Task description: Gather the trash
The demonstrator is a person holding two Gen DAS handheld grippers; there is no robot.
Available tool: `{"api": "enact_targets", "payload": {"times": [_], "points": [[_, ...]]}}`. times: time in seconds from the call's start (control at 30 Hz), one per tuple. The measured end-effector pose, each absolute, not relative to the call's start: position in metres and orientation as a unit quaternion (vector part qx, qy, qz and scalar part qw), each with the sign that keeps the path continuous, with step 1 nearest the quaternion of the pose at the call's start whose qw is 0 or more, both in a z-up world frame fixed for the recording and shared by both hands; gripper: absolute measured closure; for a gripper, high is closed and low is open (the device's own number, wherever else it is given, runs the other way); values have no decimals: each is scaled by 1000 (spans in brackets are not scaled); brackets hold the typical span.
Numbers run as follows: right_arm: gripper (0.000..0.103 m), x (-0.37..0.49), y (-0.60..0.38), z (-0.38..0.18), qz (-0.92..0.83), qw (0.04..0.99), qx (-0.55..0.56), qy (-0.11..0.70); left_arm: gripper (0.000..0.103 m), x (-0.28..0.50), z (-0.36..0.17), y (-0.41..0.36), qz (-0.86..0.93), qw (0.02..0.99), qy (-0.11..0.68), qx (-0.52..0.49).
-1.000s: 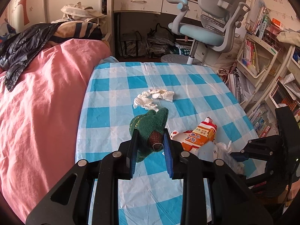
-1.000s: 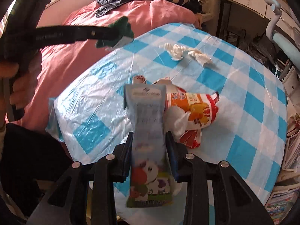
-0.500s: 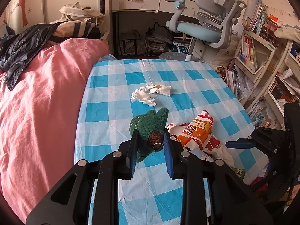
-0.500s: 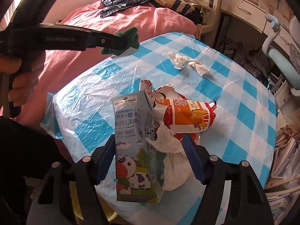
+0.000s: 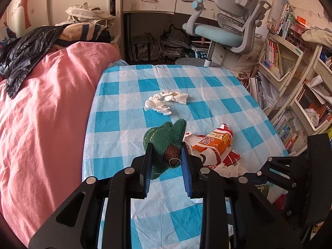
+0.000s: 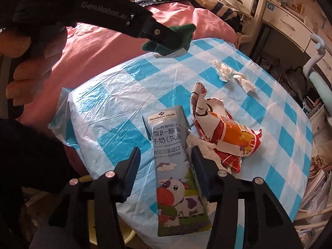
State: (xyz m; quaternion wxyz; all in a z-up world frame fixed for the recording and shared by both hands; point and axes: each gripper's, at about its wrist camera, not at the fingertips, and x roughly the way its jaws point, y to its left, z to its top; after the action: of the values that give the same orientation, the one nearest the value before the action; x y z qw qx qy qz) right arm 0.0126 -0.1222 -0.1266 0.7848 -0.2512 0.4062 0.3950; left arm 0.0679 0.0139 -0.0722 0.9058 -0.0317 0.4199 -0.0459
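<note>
Left wrist view: left gripper (image 5: 166,155) is clamped on a green knitted item (image 5: 166,139) w/ a brown patch; both blue pads press its sides, item held above the table. Table (image 5: 128,137) carries a blue/white checked plastic cover. Crumpled white tissues (image 5: 165,101) lie near table centre, well apart from the gripper. Orange/red snack bag (image 5: 215,147) lies just right of the held item; more white tissue (image 5: 228,169) touches its near edge. Right gripper's black frame enters at lower right. Pink bedding (image 5: 41,114) borders the table's left side; office chair (image 5: 228,20) stands behind.

Right wrist view: right gripper (image 6: 164,161) has jaws closing around a milk carton (image 6: 176,166) w/ cow print. Carton sits between the pads; right pad is at its edge, left pad shows a clear gap, so no firm grip. Carton's far end is next to the snack bag (image 6: 228,137). Tissues (image 6: 230,74) lie farther back. Left gripper w/ green item (image 6: 176,37) hovers at upper left, held by a hand (image 6: 31,72).
</note>
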Motion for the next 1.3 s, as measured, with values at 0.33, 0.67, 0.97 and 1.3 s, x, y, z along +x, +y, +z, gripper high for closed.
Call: {"api": "enact_targets", "payload": {"times": [0.33, 0.67, 0.97, 1.3], "points": [[20, 31, -146, -134, 355, 786, -234, 448, 79, 68, -72, 14, -46, 906, 420, -31], [20, 17, -134, -110, 422, 786, -201, 405, 79, 69, -72, 14, -45, 905, 421, -32], [20, 18, -127, -101, 452, 790, -170, 378, 79, 70, -72, 16, -46, 905, 421, -33], [31, 28, -115, -112, 462, 765, -175, 412, 79, 70, -72, 16, -46, 905, 421, -35]]}}
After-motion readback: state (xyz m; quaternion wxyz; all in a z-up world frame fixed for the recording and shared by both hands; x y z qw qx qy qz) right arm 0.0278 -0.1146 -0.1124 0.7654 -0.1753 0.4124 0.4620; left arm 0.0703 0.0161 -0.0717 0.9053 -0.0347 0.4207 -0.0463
